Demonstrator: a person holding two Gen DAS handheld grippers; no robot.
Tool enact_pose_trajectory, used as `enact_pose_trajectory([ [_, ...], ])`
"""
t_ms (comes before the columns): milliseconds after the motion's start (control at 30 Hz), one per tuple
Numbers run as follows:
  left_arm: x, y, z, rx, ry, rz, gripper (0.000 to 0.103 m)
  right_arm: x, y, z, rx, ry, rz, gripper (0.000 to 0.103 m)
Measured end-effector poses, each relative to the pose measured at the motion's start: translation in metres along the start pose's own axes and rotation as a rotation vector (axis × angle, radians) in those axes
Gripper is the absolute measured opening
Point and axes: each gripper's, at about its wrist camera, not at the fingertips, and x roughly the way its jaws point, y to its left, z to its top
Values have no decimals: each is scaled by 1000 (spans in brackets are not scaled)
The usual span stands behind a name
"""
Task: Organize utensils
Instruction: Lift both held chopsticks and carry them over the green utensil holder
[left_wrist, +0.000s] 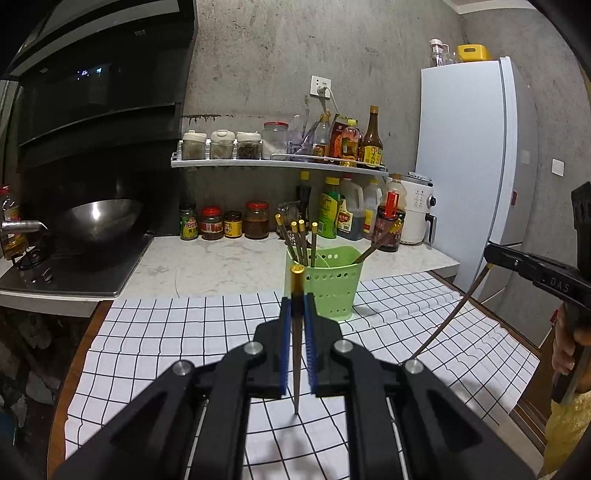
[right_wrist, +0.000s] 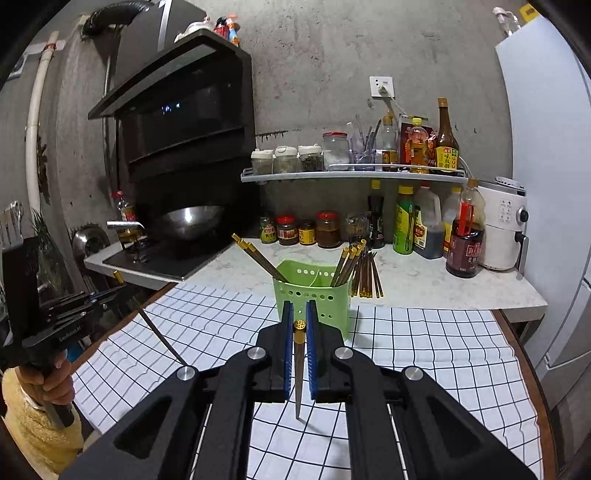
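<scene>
A green perforated holder (left_wrist: 333, 282) (right_wrist: 313, 295) stands on the checked cloth (left_wrist: 184, 332) with several gold-tipped chopsticks leaning in it. My left gripper (left_wrist: 297, 306) is shut on one gold-tipped chopstick (left_wrist: 296, 354), held upright just in front of the holder. My right gripper (right_wrist: 300, 314) is shut on another chopstick (right_wrist: 299, 369), also just before the holder. The right gripper shows in the left wrist view (left_wrist: 535, 269) with its chopstick slanting down. The left gripper shows at the far left of the right wrist view (right_wrist: 74, 306).
More chopsticks (right_wrist: 365, 277) lie on the marble counter behind the holder. Sauce jars and bottles (left_wrist: 229, 221) line the wall under a shelf (left_wrist: 277, 164). A wok (left_wrist: 99, 218) sits on the stove at left. A white fridge (left_wrist: 469, 158) stands at right.
</scene>
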Motion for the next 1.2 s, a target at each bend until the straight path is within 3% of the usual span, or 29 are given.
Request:
enact_pose_trajectory([
  [300, 13, -5, 1, 30, 8, 19, 7, 25, -10, -1, 31, 48, 16, 7],
  [567, 44, -6, -32, 30, 190, 18, 7, 64, -10, -54, 70, 230, 48, 7],
  [733, 59, -7, -53, 30, 276, 24, 7, 72, -5, -68, 63, 285, 51, 7],
  [967, 47, -10, -55, 40, 258, 24, 6, 63, 1, -69, 29, 258, 24, 6],
  [1067, 44, -12, -43, 34, 205, 26, 6, 60, -2, -59, 22, 234, 23, 6],
  [1200, 45, -15, -8, 28, 107, 0, 6, 57, -7, -20, 22, 143, 48, 6],
])
